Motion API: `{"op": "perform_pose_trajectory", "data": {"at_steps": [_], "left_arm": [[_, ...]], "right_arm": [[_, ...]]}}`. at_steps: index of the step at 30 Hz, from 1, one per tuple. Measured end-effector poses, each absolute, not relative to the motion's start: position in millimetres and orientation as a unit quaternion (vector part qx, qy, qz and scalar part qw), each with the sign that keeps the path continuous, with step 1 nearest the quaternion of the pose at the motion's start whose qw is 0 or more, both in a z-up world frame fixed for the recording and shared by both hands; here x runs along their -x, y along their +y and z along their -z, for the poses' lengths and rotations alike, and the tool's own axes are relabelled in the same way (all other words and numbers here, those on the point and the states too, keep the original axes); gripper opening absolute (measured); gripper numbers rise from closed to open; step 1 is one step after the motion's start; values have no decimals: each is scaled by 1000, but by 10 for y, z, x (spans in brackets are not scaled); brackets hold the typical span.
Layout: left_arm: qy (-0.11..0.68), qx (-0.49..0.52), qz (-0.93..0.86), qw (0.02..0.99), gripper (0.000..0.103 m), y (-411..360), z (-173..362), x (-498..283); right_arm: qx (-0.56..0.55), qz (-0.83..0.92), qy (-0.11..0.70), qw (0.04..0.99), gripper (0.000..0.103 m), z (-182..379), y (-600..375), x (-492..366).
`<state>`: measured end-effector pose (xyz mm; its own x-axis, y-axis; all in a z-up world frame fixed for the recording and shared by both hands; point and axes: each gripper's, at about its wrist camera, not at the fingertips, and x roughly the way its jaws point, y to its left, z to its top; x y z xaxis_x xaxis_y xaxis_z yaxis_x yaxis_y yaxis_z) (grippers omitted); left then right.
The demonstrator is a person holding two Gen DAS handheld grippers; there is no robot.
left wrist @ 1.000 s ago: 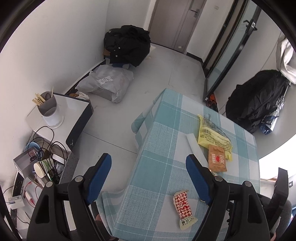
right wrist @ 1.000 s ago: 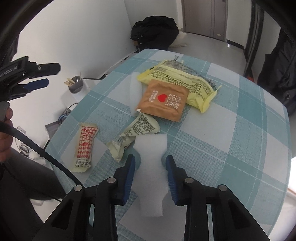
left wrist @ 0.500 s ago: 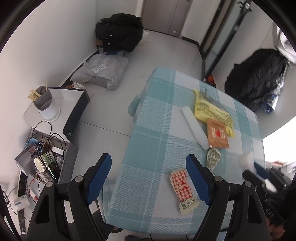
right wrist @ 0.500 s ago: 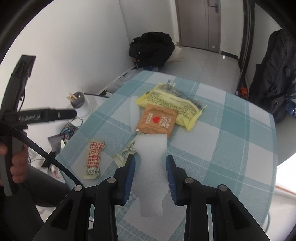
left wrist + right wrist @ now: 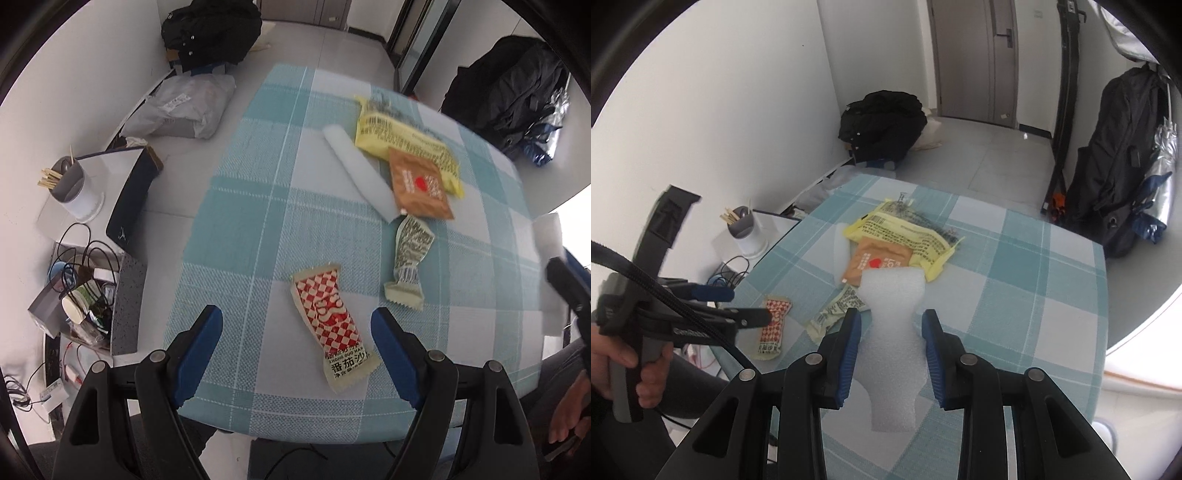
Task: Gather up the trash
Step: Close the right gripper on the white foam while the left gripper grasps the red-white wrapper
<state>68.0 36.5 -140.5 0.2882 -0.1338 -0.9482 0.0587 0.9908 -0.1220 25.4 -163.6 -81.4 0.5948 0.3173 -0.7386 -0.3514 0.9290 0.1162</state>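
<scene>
My right gripper (image 5: 891,334) is shut on a white foam sheet (image 5: 892,332) and holds it above the checked table (image 5: 1034,295). My left gripper (image 5: 297,325) is open and hovers over a red-checked wrapper (image 5: 328,317), also visible in the right wrist view (image 5: 774,328). A green-grey wrapper (image 5: 408,258), a brown sachet (image 5: 419,186), a yellow bag (image 5: 402,142) and a second white foam strip (image 5: 356,171) lie farther out on the table. The right gripper and its foam sheet show at the left wrist view's right edge (image 5: 550,236).
Left of the table stand a low white stand with a cup of sticks (image 5: 72,184) and a box of cables (image 5: 85,295). Black bags (image 5: 210,29) and a grey parcel (image 5: 184,107) lie on the floor; another black bag (image 5: 1123,158) stands at right.
My left gripper has swung over the table's near edge to above the red-checked wrapper. My right gripper has lifted the foam sheet higher above the table.
</scene>
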Motion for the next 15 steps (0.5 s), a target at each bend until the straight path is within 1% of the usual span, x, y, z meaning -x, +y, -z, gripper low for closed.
{"op": "perform_pose_trajectory", "data": {"at_steps": [5,8,13,15], "left_arm": [[605,29,48,794,80,336,1468,-683],[609,17,50,792,77,278,1507,-682],[612,-7,46,790,76,190,1523,-616],[611,-30,40,790,73,135,1536,-597]], "right_arm": [[9,-181,400,898,33,753,-1771,-220],[2,-177,396,901,33,720,-1849,-202],[0,-177,390,904,33,682,-1913,-147],[5,-176,387,905,33,661,-1913,-122]]}}
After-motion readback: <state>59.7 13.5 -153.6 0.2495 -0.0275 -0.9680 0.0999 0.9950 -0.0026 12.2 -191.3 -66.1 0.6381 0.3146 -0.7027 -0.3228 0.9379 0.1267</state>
